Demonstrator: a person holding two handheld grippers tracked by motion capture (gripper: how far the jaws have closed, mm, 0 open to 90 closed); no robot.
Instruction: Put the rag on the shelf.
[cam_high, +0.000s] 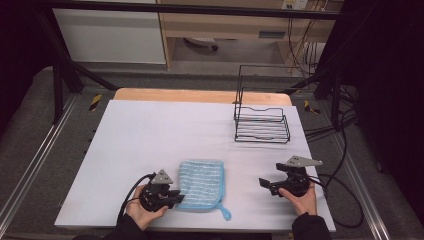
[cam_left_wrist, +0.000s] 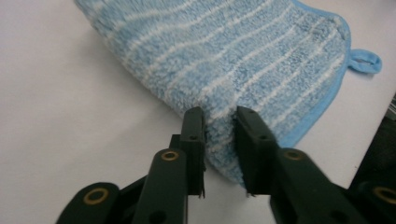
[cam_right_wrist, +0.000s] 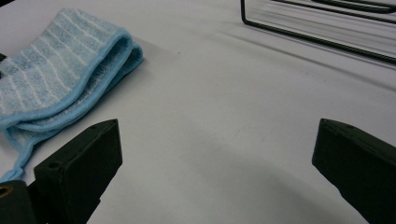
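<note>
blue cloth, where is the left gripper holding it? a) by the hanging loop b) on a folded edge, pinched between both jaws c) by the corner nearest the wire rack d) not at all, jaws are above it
b: in the left gripper view the left gripper has a folded edge of the blue cloth bunched between its two jaws, while the loop lies free at the far side.

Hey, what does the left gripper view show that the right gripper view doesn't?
Left gripper view alone: the left tool pinching a fold at the edge of the blue striped cloth, with the cloth's hanging loop at the far corner.

Right gripper view alone: the right tool with its jaws wide apart over the bare white table cover, nothing between them, and the bottom of a black wire rack beyond.

Both: the folded cloth lying on the white table cover.
</note>
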